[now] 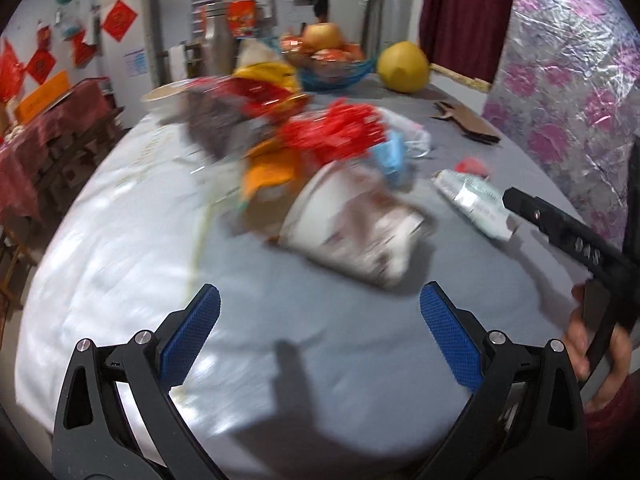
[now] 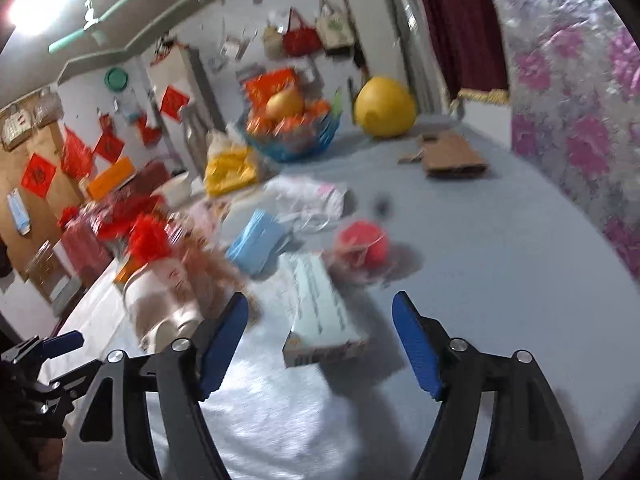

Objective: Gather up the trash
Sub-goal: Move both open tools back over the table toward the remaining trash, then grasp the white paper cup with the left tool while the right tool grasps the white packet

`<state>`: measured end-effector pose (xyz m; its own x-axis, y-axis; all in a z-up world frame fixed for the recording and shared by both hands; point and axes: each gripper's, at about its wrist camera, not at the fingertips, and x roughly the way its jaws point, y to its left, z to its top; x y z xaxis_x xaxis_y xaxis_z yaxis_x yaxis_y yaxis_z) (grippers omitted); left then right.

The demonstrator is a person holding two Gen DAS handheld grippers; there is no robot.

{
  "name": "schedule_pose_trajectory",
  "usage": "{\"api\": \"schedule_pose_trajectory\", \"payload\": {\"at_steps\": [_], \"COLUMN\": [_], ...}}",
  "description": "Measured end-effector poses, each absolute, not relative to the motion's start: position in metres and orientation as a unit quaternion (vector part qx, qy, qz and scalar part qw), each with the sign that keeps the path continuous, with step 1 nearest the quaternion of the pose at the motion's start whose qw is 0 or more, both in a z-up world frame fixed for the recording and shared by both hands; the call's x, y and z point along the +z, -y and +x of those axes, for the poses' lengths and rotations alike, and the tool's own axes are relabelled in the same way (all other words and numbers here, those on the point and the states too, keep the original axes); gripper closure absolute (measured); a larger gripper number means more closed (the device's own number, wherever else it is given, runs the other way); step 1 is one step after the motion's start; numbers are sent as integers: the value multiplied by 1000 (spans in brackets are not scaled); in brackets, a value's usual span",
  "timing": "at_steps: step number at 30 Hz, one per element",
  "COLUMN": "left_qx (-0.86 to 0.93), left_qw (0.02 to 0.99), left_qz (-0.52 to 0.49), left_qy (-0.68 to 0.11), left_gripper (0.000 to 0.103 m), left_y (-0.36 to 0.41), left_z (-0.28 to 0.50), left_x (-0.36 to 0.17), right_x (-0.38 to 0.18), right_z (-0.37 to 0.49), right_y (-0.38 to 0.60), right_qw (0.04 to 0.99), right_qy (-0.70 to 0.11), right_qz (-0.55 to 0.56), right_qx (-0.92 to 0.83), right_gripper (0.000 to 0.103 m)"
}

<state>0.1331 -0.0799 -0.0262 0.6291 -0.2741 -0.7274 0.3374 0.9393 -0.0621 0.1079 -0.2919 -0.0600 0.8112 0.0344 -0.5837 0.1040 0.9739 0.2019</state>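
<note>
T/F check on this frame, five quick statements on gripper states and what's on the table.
1. Both grippers are open and empty. True: left gripper, right gripper.
2. The paper cup stands upright. False: it lies on its side.
3. The right gripper is clamped on the flat box. False: the box lies on the table, just ahead of the open gripper.
4. A yellow pomelo sits beside the blue fruit basket. True.
5. The table is bare except for the cup. False: wrappers, masks and cardboard also lie there.

A pale wall [image 1: 168, 12] hung with red paper squares [image 1: 119, 20] — dark red curtain [image 1: 466, 12] beside floral sheeting [image 1: 568, 80].
</note>
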Motion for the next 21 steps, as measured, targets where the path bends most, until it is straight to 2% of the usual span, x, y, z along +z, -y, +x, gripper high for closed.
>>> {"api": "schedule_pose_trajectory", "payload": {"at_steps": [6,12,21], "left_qx": [-136,-58,-48], "left_qw": [908,914,910], "left_qz": [54,93,42], "left_qy": [-393,-391,-409], "left_gripper": [7,7,6], "left_y": [133,152,71], "left_z": [171,196,167], "left_x": [-21,-38,-50], "right_x": [-65,-66,-67], "right_z": [110,112,107], "right_y": [315,315,315], "right_qw": [936,935,935], "right_qy": [-302,-304,-300], "right_qz": [180,184,186], "right_qx": [2,16,23], "right_gripper": [27,27,27]}}
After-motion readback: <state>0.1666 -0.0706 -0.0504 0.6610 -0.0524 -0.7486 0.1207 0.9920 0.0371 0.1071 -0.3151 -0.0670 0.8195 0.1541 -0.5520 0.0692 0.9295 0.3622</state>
